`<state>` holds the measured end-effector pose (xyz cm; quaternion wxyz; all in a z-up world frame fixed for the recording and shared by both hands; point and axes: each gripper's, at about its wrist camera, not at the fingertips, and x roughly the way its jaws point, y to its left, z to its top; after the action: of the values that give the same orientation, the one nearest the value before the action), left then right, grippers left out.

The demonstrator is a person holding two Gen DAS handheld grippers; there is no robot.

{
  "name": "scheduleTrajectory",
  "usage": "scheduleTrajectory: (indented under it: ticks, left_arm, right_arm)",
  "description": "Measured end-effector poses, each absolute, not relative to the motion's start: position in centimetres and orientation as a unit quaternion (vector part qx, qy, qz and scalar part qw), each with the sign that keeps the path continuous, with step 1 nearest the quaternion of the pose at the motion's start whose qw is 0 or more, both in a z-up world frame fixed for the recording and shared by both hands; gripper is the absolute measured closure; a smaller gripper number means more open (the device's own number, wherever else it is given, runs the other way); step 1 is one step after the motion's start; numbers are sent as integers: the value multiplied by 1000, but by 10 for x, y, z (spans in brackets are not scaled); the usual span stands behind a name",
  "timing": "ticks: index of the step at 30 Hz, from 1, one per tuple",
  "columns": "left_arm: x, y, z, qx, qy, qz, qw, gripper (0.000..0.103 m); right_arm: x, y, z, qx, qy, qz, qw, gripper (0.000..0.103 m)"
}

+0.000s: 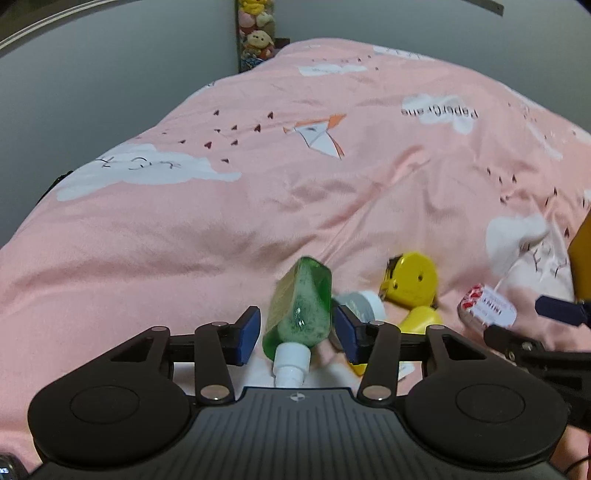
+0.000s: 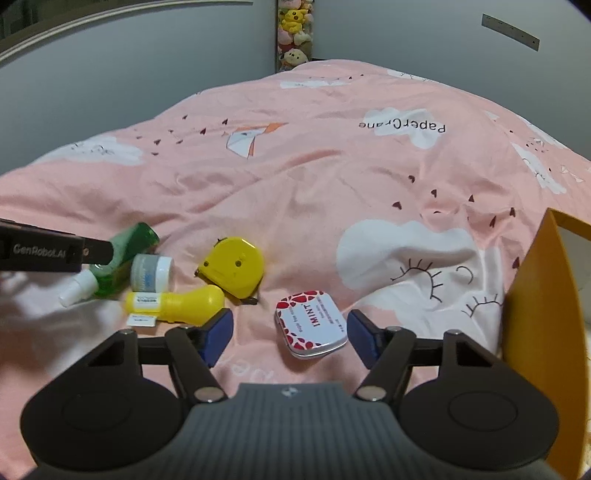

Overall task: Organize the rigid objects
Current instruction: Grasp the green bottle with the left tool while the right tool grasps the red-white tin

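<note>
A green bottle point(image 1: 301, 306) with a white cap lies on the pink bedcover between the fingers of my left gripper point(image 1: 295, 330), which is open around it with small gaps each side. It also shows in the right wrist view point(image 2: 122, 258). Beside it lie a small white jar point(image 2: 152, 274), a yellow bottle point(image 2: 177, 304) and a yellow tape measure point(image 2: 234, 266). A red-and-white mint tin point(image 2: 312, 324) lies flat between the open fingers of my right gripper point(image 2: 290, 336), untouched.
An orange box point(image 2: 535, 314) stands at the right edge of the bed. The pink bedcover point(image 2: 314, 177) stretches far ahead, wrinkled. Plush toys point(image 2: 293, 33) hang in the far corner against grey walls.
</note>
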<state>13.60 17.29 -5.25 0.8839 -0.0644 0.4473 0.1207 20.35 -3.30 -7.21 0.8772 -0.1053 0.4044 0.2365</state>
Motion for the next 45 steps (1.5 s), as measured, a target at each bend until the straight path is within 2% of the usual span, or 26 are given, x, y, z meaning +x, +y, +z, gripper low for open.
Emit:
scheduleTrajectory:
  ticks: [4, 8, 19, 27, 29, 32, 35, 41, 45]
  left_arm:
    - [139, 165, -62, -34, 457, 114, 881, 47]
    - [146, 161, -72, -7, 463, 117, 878, 53]
    - [165, 158, -90, 22, 446, 117, 887, 58]
    - [168, 164, -94, -9, 436, 122, 892, 63]
    - [166, 164, -92, -14, 429, 124, 895, 67]
    - [163, 164, -89, -22, 423, 126, 897, 68]
    - [156, 167, -86, -42, 422, 122, 897, 68]
    - [152, 172, -85, -68, 421, 120, 896, 68]
    - [154, 174, -87, -75, 420, 121, 896, 68]
  right_arm:
    - [213, -30, -84, -108, 413, 232, 874, 35]
    - [223, -25, -95, -114, 423, 232, 869, 35]
    - [241, -15, -117, -123, 434, 235, 861, 35]
    - [247, -10, -126, -123, 434, 244, 858, 58]
    - [247, -10, -126, -120, 434, 247, 858, 69]
    - [244, -11, -123, -113, 433, 250, 858, 78]
    - [240, -12, -121, -114, 434, 251, 858, 78]
    - [234, -17, -113, -115, 420, 248, 865, 69]
    - [235, -13, -114, -123, 416, 254, 864, 73]
